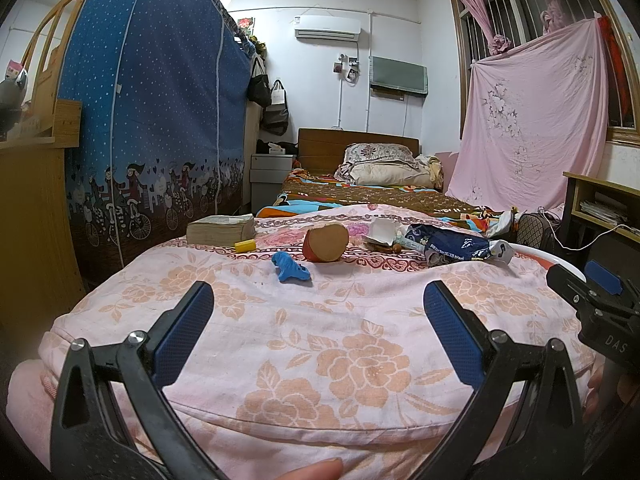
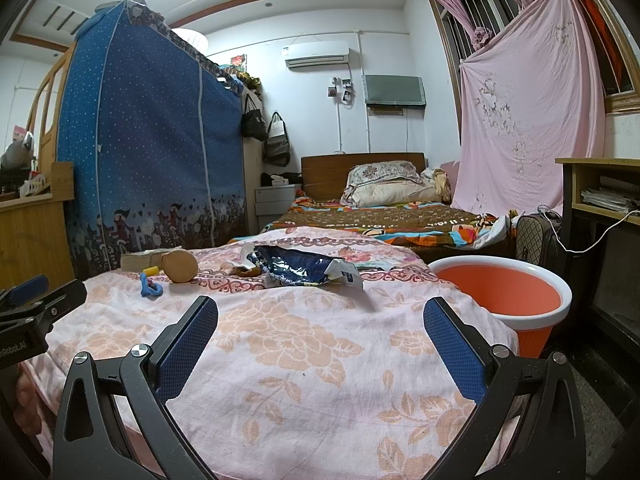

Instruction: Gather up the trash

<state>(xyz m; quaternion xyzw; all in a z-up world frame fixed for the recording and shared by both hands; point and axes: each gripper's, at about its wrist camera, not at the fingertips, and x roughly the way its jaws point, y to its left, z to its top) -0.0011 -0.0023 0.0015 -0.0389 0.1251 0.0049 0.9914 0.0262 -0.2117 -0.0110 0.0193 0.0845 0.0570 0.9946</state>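
A crumpled dark blue snack wrapper (image 1: 456,246) (image 2: 298,266) lies on the pink floral quilt (image 1: 320,340) (image 2: 304,344), with white torn paper (image 1: 382,230) (image 2: 344,272) beside it. An orange bin with a white rim (image 2: 504,292) stands at the bed's right side; its rim shows in the left wrist view (image 1: 540,254). My left gripper (image 1: 318,300) is open and empty, hovering over the near quilt. My right gripper (image 2: 320,316) is open and empty, short of the wrapper. Each gripper shows at the edge of the other's view.
On the quilt lie a blue toy (image 1: 290,268) (image 2: 150,286), a brown round block (image 1: 326,244) (image 2: 180,266), a yellow piece (image 1: 245,245) and a thick book (image 1: 222,230). A blue wardrobe (image 1: 152,120) stands left, a second bed (image 1: 360,192) behind, a desk (image 2: 600,188) right.
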